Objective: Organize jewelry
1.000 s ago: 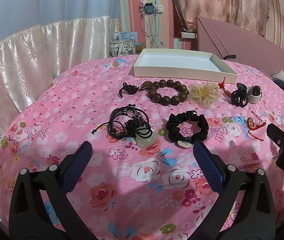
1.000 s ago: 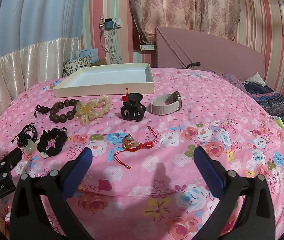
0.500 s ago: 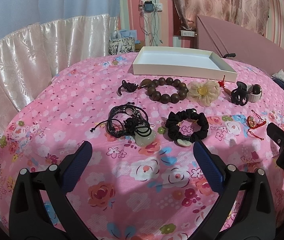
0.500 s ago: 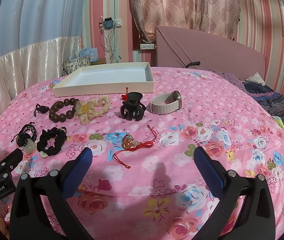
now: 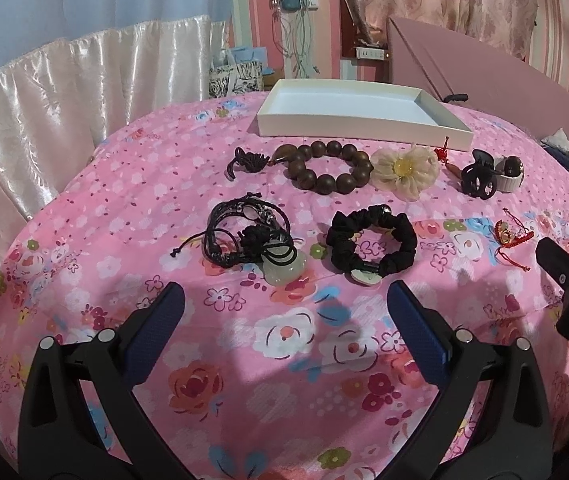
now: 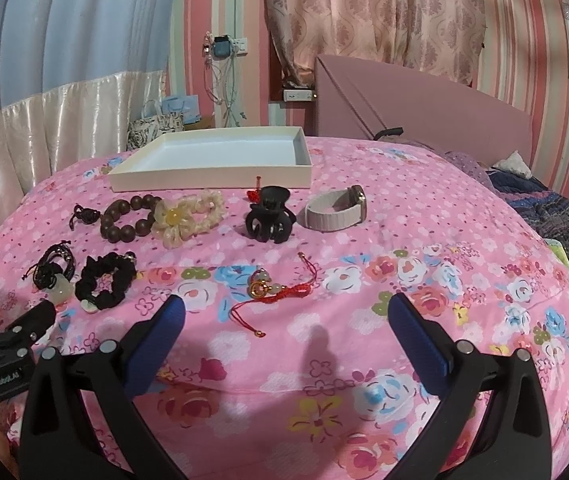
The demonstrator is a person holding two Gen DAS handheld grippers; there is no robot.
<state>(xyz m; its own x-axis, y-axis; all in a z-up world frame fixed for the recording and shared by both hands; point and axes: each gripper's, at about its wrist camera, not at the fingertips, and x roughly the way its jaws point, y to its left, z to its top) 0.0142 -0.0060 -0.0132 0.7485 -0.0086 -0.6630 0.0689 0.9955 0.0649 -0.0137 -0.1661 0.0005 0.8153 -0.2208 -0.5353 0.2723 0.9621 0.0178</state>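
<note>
Jewelry lies on a pink floral bedspread (image 5: pixel 284 360). An empty white tray (image 5: pixel 360 114) sits at the far side, also in the right wrist view (image 6: pixel 212 168). In front of it lie a wooden bead bracelet (image 5: pixel 326 164), a cream flower scrunchie (image 5: pixel 404 168), a black claw clip (image 6: pixel 269 216) and a watch (image 6: pixel 334 210). Nearer lie a black cord necklace with a jade pendant (image 5: pixel 256 240), a black scrunchie (image 5: pixel 372 242) and a red cord charm (image 6: pixel 280 290). My left gripper (image 5: pixel 284 320) is open and empty, short of the necklace and scrunchie. My right gripper (image 6: pixel 284 328) is open and empty, just short of the red charm.
A pink headboard (image 6: pixel 424 116) stands behind the tray. White satin curtains (image 5: pixel 64 120) hang at the left. Dark bedding (image 6: pixel 544 208) is piled at the right. The bedspread drops away at its left edge.
The left gripper has risen or tilted slightly, so the objects sit a little lower and farther in its view. The right gripper has barely moved. Both stay open.
</note>
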